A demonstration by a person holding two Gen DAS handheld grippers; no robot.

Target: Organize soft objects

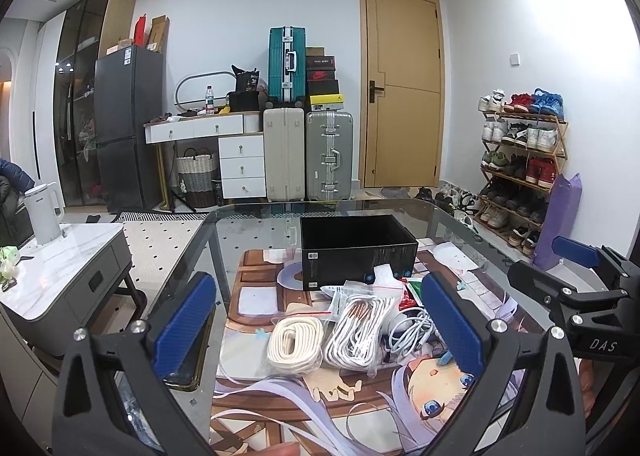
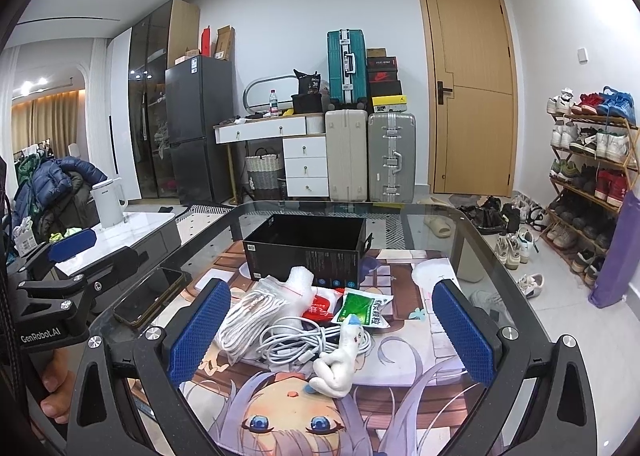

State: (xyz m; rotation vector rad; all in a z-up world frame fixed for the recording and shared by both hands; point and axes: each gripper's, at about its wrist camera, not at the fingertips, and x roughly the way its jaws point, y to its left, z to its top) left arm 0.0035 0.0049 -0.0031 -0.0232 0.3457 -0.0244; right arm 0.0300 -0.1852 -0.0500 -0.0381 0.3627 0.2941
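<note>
A pile of soft things lies on the anime mat (image 1: 304, 408) in front of an open black box (image 1: 356, 252): a cream coiled cord (image 1: 296, 342), a bagged white cable bundle (image 1: 356, 330), a loose white cable (image 1: 412, 326), and a bubble-wrap piece (image 1: 386, 276). The right wrist view shows the box (image 2: 304, 252), the bagged cables (image 2: 256, 316), the loose cable (image 2: 296, 344), a small white plush toy (image 2: 340, 364), a green packet (image 2: 362, 308) and a red packet (image 2: 318, 308). My left gripper (image 1: 320, 330) and my right gripper (image 2: 330, 330) are open, empty, above the pile.
The mat lies on a glass table (image 1: 452, 216). A phone (image 2: 148, 298) lies on the glass at the left. A side table with a white kettle (image 1: 42, 212) stands left. A shoe rack (image 1: 520, 160) stands right. Suitcases (image 1: 308, 154) and a door stand behind.
</note>
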